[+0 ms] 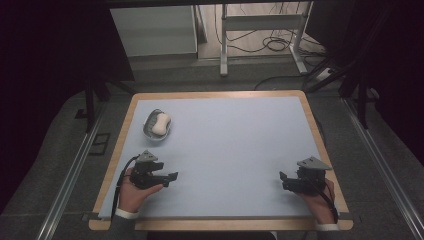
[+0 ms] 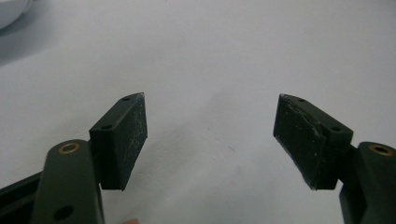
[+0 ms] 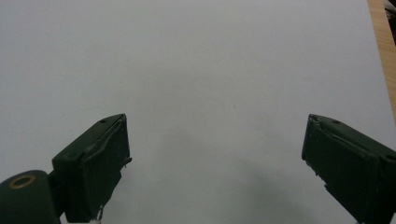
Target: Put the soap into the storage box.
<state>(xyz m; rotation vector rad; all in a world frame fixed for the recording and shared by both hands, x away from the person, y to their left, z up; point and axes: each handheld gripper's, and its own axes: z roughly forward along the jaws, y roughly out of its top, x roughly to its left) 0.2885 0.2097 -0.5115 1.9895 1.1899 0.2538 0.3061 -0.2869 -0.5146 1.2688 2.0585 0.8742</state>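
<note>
Nearest the person, the left gripper point(image 1: 172, 176) and the right gripper point(image 1: 283, 181) rest low over the pale blue mat point(image 1: 235, 150), one at each near corner, jaws pointing inward toward each other. Both stand released: in each gripper view the two black pads are spread wide with only bare mat between them. Farther back on the left, beyond the left gripper and apart from it, a small grey dish point(image 1: 149, 131) sits on the mat with a white bar of soap point(image 1: 160, 123) lying in it; the dish's pale rim point(image 2: 11, 11) shows at the upper corner of the left gripper view. The soap appears to be the object of work. A sound approach would bring the left gripper forward, keep its jaws spread, and straddle the bar across its narrow width before closing, without nudging the dish.
</note>
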